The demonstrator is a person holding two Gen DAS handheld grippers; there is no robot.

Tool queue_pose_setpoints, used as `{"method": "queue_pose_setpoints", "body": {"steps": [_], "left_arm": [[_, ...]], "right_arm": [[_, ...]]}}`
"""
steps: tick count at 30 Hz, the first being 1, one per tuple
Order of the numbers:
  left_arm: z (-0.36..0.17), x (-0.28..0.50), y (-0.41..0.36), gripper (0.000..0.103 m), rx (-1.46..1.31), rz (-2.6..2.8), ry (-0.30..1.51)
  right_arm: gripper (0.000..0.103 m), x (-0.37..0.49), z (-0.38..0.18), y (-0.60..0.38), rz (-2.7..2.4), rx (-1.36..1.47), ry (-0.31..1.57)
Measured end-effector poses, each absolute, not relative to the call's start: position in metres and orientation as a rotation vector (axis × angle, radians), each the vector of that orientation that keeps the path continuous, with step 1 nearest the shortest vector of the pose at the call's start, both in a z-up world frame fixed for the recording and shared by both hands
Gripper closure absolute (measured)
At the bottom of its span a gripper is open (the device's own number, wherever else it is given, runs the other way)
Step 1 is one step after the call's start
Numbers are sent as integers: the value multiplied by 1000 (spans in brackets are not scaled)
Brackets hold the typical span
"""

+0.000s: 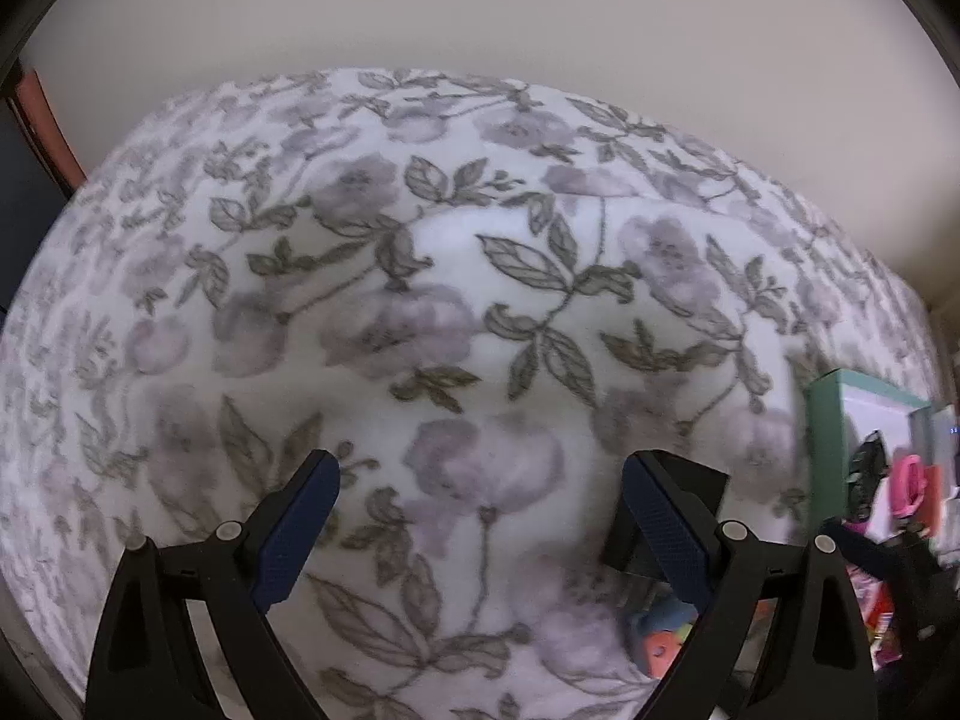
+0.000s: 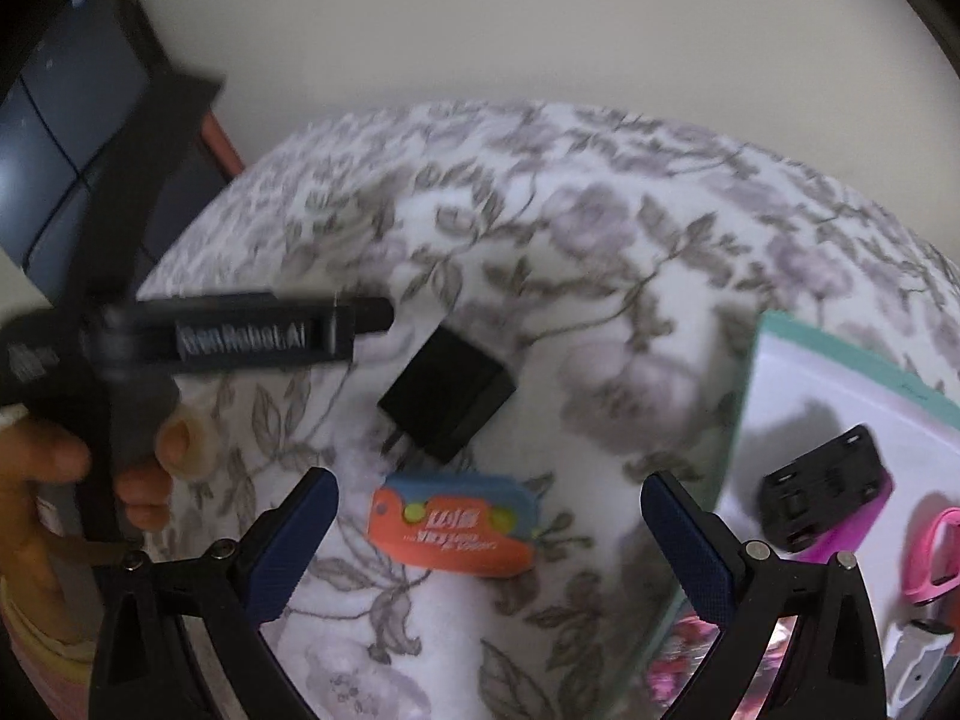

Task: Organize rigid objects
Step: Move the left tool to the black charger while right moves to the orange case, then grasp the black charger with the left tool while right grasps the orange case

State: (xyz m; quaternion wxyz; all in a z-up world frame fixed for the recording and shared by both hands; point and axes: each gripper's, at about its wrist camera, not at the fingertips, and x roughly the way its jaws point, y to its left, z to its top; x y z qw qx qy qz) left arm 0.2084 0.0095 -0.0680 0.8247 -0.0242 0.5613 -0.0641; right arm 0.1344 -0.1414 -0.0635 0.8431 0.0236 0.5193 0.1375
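Left gripper (image 1: 480,516) spread wide over the floral blanket (image 1: 420,276), holding nothing, the black charger (image 1: 672,516) just behind its right finger. Right gripper (image 2: 489,516) also wide and empty, hanging above the orange-and-blue card (image 2: 453,525), charger just beyond it. A hand (image 2: 54,480) grips the left tool's handle. Far right, the teal-rimmed tray (image 2: 840,360) carries a black clip (image 2: 816,492) and pink ring (image 2: 933,558). Pale wall (image 2: 540,30) behind.
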Motion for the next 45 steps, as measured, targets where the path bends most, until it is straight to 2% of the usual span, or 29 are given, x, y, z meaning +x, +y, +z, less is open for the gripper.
{"method": "queue_pose_setpoints", "body": {"steps": [15,22,27,30,42,44,45], "left_arm": [[-77,197,-38,8,72,-301,1212],[-78,194,-42,12,99,-334,1209],[-77,193,-45,23,94,-378,1206],[-76,192,-48,27,99,-392,1205],[-86,192,-54,27,140,-386,1227],[-86,192,-55,29,148,-381,1223],[-86,192,-55,36,148,-382,1223]], "right_arm": [[2,135,-90,-120,280,-19,1161],[3,135,-93,-118,275,-36,1154],[17,137,-93,-119,278,-30,1151],[20,137,-92,-122,285,-32,1158],[28,126,-84,-132,279,-26,1171],[28,125,-82,-134,271,-35,1170],[28,125,-82,-135,268,-37,1170]]}}
